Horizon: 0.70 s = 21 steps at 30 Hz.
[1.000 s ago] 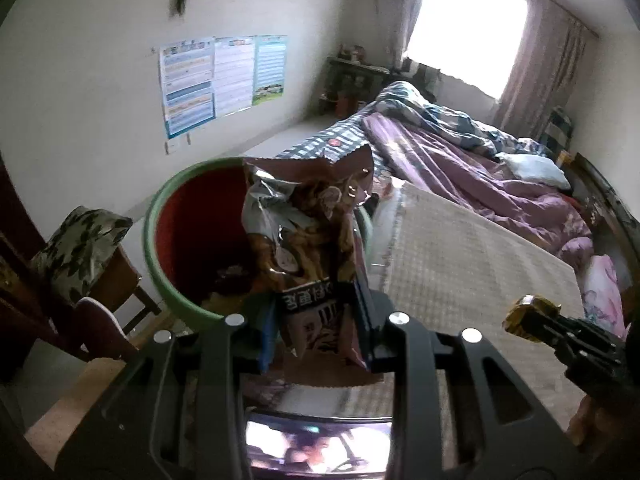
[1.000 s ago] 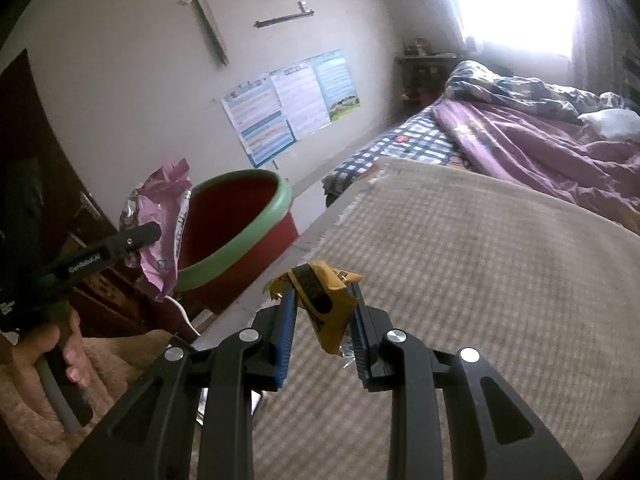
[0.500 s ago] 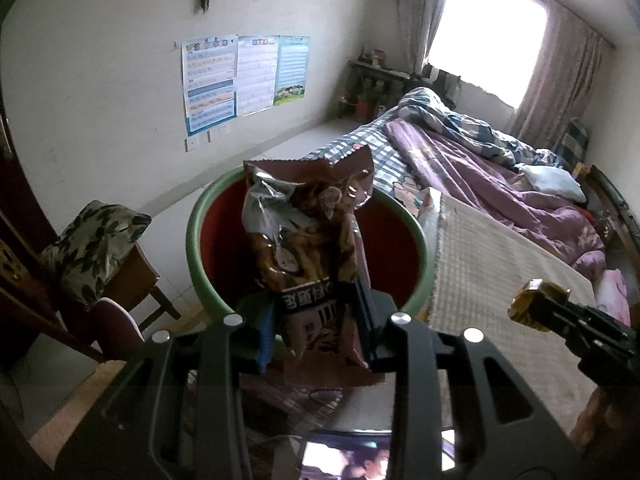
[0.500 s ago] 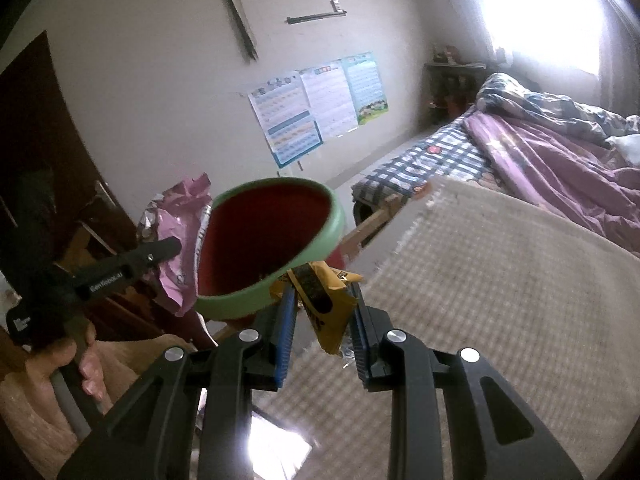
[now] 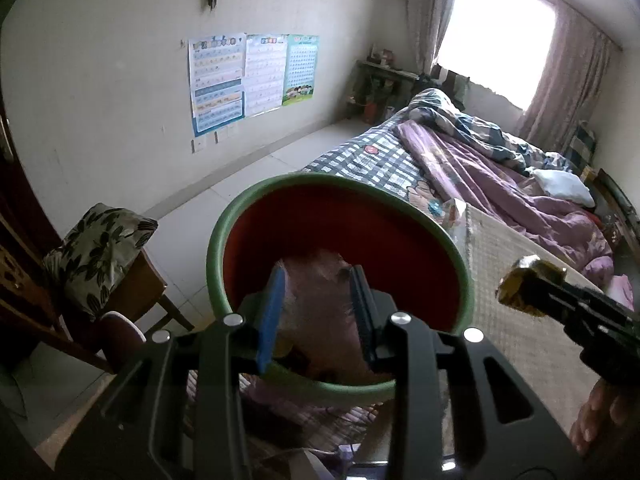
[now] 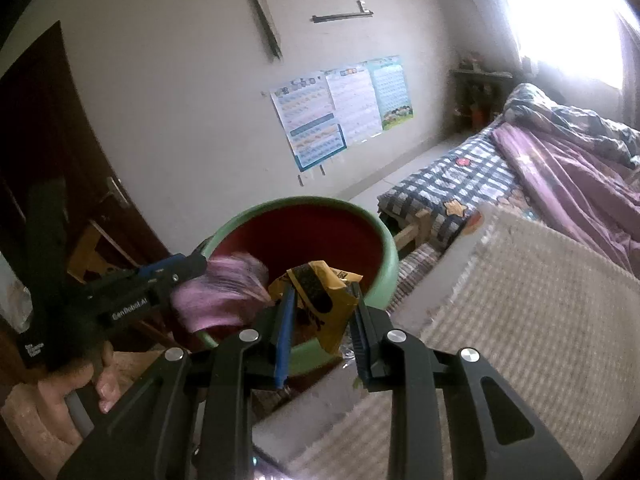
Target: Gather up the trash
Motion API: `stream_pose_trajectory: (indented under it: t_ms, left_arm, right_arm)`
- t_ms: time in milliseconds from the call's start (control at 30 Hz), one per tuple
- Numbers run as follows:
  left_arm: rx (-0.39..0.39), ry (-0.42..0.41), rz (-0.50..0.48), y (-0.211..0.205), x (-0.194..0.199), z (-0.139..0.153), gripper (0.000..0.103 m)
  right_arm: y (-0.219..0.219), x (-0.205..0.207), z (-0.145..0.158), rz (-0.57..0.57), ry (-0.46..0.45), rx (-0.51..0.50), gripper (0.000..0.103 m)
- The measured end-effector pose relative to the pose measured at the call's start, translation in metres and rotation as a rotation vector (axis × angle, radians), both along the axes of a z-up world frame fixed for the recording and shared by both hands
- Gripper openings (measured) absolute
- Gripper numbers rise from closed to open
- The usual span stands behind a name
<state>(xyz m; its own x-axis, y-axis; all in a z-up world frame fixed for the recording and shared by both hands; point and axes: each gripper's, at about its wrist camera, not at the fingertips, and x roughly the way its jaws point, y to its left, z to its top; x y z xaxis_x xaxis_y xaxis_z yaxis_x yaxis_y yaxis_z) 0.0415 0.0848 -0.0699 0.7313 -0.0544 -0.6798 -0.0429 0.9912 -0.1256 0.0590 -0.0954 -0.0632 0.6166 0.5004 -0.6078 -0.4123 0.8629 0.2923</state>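
Both hands have carried their wrappers across from over the mat toward the bin, and the pink snack bag, upright between the left jaws a second ago, now hangs blurred over the bin's mouth.

Largest in view is the bed [image 5: 472, 160] with its purple quilt and checked sheet, running toward the bright window. A woven beige mat [image 6: 532, 320] covers the near surface at the right. The red bin with a green rim [image 5: 336, 184] stands beside the mat's edge, below the wall charts [image 5: 252, 76]. A chair with a leaf-print cushion [image 5: 98, 252] sits left of the bin.

The left gripper [image 5: 316, 308] reaches over the bin's near rim; the pink snack bag [image 5: 320, 300] lies between its blue pads, smeared by motion, and whether the pads still clamp it I cannot tell. The right gripper [image 6: 322, 316] is clenched on a crumpled yellow wrapper [image 6: 320, 296], held just above the bin's near rim.
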Motion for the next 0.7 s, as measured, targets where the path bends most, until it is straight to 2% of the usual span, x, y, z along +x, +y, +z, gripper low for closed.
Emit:
stream_pose_trajectory:
  t_ms: [167, 233, 267, 433, 500, 567, 633, 700]
  left_arm:
    - [-0.006, 0.009, 0.008, 0.005, 0.009, -0.004, 0.032]
    - [-0.001, 0.005, 0.017, 0.005, 0.010, -0.004, 0.039]
    - [-0.004, 0.000, 0.017, 0.005, 0.010, -0.003, 0.050]
    - [0.013, -0.009, 0.018, 0.004, 0.013, -0.003, 0.054]
    - [0.012, -0.012, 0.018, 0.005, 0.014, -0.004, 0.066]
    - [0.013, -0.027, 0.017, 0.005, 0.015, -0.002, 0.074]
    - [0.019, -0.046, 0.013, 0.002, 0.016, 0.000, 0.082]
    - [0.026, -0.073, 0.007, -0.001, 0.015, 0.003, 0.090]
  right_arm:
    - [0.013, 0.017, 0.001, 0.019, 0.000, 0.009, 0.028]
    - [0.019, 0.024, 0.002, 0.033, -0.004, 0.013, 0.035]
    - [0.021, 0.026, 0.004, 0.033, -0.012, 0.015, 0.035]
    - [0.035, 0.036, 0.006, 0.056, -0.030, 0.008, 0.035]
    - [0.036, 0.038, 0.006, 0.058, -0.029, 0.012, 0.036]
    - [0.032, 0.037, 0.006, 0.043, -0.039, 0.022, 0.057]
    - [0.024, 0.033, 0.009, 0.022, -0.051, 0.039, 0.060]
    - [0.015, 0.030, 0.012, -0.003, -0.058, 0.045, 0.070]
